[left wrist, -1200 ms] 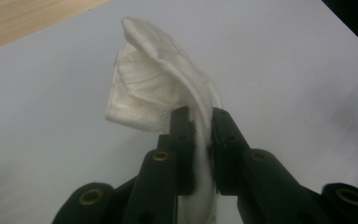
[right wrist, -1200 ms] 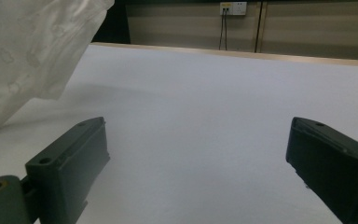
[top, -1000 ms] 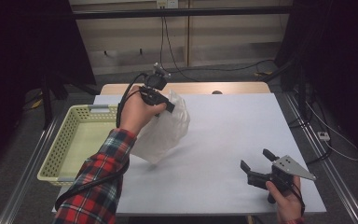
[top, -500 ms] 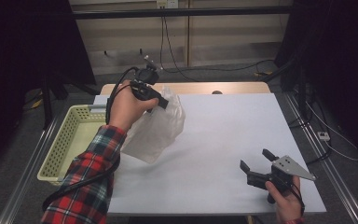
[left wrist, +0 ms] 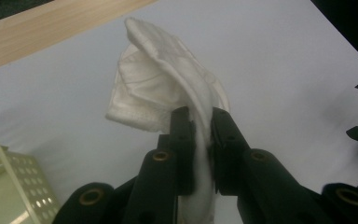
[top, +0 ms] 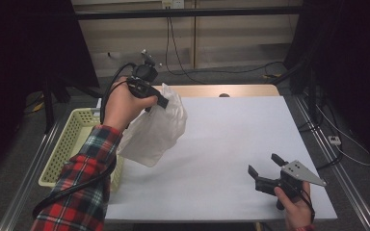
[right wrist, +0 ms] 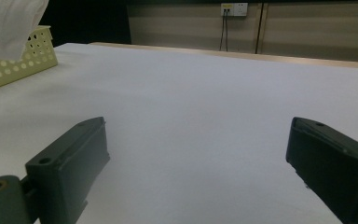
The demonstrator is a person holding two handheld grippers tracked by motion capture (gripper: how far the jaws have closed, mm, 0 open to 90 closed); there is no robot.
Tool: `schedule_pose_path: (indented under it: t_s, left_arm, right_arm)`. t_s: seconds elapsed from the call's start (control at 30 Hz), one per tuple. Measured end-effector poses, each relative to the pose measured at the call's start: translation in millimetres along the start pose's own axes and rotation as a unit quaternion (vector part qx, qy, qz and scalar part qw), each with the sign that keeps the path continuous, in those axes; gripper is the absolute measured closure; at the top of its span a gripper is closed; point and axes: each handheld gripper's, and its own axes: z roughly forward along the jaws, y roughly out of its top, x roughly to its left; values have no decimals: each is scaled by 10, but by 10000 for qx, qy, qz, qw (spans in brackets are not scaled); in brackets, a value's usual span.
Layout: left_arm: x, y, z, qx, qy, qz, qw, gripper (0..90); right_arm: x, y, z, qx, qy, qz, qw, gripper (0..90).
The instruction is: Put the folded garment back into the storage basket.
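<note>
Left gripper point(top: 161, 102) pinches white cloth point(top: 154, 132); basket point(top: 70, 144) partly hidden.

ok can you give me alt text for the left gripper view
The left hand-held gripper has its two black jaws shut on a crumpled white cloth, held up over a white table. A pale yellow perforated basket sits at the lower left, and a wooden strip runs along the table's far edge.
</note>
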Motion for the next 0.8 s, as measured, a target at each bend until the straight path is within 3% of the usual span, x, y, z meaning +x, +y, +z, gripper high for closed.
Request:
schedule_pose_path:
  t_s: [0.8]
  left_arm:
    - [93,-4,-307,-21,124,-73,9999,811]
  right_arm:
    - [15,6,-2,-15,4,-2,10000,54]
